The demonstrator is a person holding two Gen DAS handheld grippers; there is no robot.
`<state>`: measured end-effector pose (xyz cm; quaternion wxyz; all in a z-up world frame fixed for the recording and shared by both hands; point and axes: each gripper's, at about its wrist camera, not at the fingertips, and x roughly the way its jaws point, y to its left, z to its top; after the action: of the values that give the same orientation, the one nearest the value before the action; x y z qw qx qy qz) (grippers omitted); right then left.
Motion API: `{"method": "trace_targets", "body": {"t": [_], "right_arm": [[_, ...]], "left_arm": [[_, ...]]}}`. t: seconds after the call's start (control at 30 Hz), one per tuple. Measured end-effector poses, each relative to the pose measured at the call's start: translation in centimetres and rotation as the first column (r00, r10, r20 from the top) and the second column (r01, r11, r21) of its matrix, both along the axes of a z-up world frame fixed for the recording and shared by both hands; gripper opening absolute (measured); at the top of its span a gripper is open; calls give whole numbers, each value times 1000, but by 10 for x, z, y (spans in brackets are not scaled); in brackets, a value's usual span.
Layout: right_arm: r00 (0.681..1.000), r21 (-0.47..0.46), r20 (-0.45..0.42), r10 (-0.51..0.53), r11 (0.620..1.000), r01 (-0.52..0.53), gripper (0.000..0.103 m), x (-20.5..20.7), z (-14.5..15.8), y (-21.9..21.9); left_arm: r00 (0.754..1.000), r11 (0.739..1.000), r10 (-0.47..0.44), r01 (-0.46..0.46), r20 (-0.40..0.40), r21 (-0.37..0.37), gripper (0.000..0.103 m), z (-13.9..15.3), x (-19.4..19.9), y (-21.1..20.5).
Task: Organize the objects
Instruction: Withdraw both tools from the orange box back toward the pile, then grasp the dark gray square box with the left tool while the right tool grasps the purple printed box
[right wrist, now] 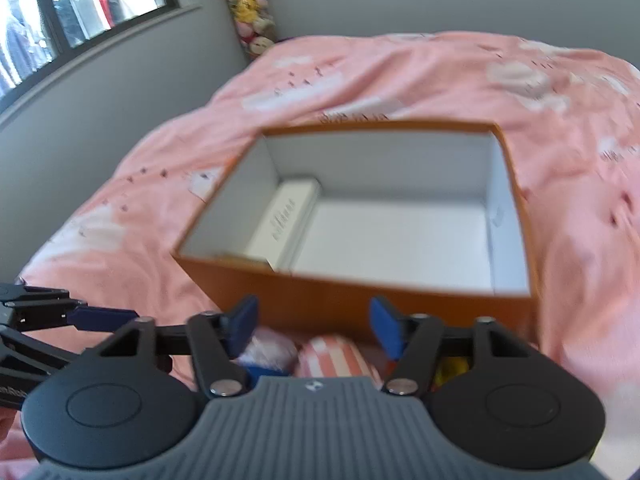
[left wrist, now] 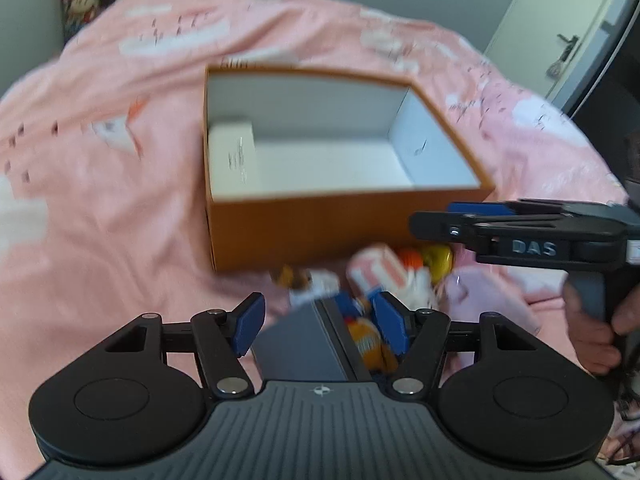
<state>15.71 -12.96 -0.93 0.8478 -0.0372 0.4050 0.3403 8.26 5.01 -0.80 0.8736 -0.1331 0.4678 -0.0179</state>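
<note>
An orange box (left wrist: 348,236) with a white inside stands open on the bed, and a small white carton (left wrist: 234,156) lies along its left wall. In front of it is a blurred heap: a red-and-white striped item (left wrist: 380,268), a yellow toy (left wrist: 438,258), an orange plush (left wrist: 368,340) and a grey flat case (left wrist: 296,348). My left gripper (left wrist: 320,326) hangs open over the heap, its pads touching nothing. My right gripper (right wrist: 314,326) is open and empty before the box's (right wrist: 320,304) front wall, above the striped item (right wrist: 336,356) and a pink bundle (right wrist: 268,346).
A rumpled pink bedspread (left wrist: 100,200) covers the bed. Stacked plush toys (right wrist: 250,12) fill the far corner by a window (right wrist: 60,12). A door (left wrist: 568,40) is at the right. A hand (left wrist: 592,332) holds the right gripper (left wrist: 424,222). The left gripper (right wrist: 100,316) shows at the left edge.
</note>
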Motion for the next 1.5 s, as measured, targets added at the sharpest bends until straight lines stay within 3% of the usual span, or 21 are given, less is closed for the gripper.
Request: {"method": "trace_targets", "body": {"t": [0.13,0.37,0.53,0.63,0.77,1.1,1.2,1.3,1.5], "right_arm": [[996,-32,-73,-50,998,47,59,-14,-19,-20],[982,-87,-178,-58,995,43,61,-41,-54,-38],[987,-124,-161,-14,992,-6,71,-46,-60,-30],[991,-187,-132,21,981,-46,71,-49,-65,-18],[992,-233,-109,68,968,-92,72,-57,-69,-8],[989,-293,-133,62,951,-99,73,-55,-84,-2],[989,-325,-136,56,941,-98,72,-53,-93,2],[991,-338,-122,56,936,-94,63,-54,-94,4],[994,-315,-94,51,946,-78,62,-59,-85,-2]], "left_arm": [[999,1000,23,-23,-37,-11,84,-16,1,-9],[995,998,-1,7,-96,68,84,-35,9,-32],[991,995,20,-6,-135,98,84,-46,17,-35],[988,995,44,-29,-147,100,83,-52,22,-31],[984,995,56,-42,-168,87,76,-59,26,-26],[987,998,53,-47,-153,40,46,-40,-2,0],[986,998,65,-62,-156,27,42,-39,-11,7],[985,997,81,-81,-154,6,41,-41,-17,13],[992,995,93,-95,-89,-27,40,-36,-28,19]]}}
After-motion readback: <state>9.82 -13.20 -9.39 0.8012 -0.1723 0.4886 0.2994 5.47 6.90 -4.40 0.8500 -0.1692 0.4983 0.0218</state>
